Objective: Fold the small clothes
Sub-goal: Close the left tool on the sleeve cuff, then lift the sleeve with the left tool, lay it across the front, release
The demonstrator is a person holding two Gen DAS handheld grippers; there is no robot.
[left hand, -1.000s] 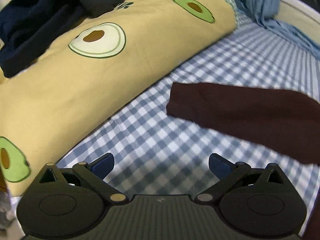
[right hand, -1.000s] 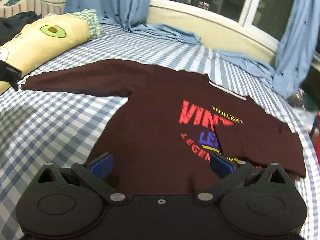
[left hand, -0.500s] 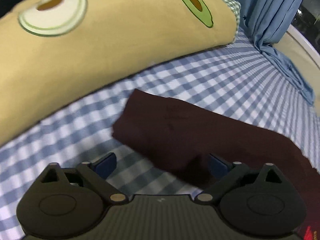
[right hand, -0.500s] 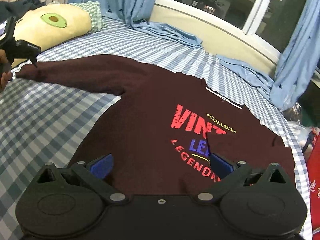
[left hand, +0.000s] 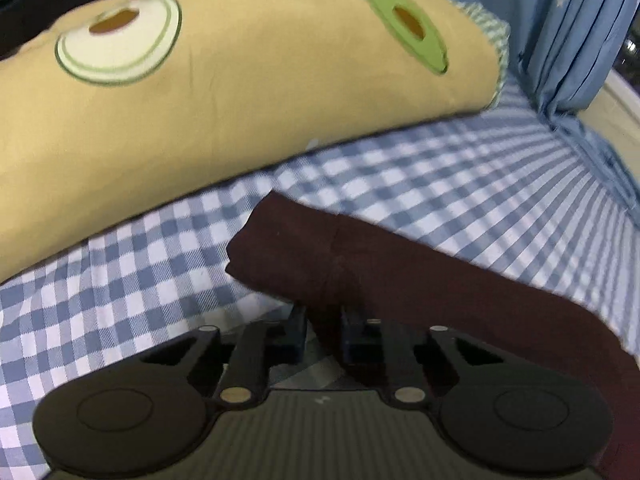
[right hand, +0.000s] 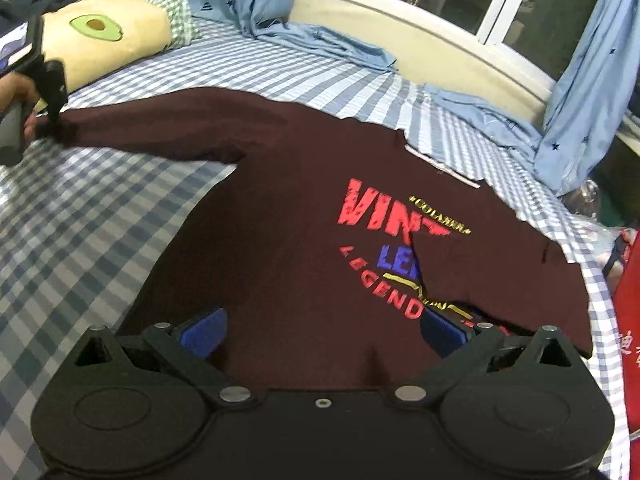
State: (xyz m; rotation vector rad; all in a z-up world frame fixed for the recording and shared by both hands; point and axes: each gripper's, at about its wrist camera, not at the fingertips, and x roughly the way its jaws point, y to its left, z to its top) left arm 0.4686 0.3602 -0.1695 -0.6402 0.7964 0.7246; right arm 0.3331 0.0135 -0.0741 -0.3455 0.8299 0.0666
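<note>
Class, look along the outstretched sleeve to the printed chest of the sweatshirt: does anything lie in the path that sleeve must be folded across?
Nothing visible does. The left tongs are shut on the sleeve near its cuff, and from there to the sweatshirt chest only bare fabric shows. The other sleeve already lies folded over the print's far side.

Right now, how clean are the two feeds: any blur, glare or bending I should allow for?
Left wrist view: motion-smeared, the pillow and checked sheet soft; the left tool, shut on the sleeve, casts a dark patch underneath. Right wrist view: sharper, the sweater print readable but slightly smeared; fisheye bends the window frame; night-dark glass, no strong glare; the right tool is open.
</note>
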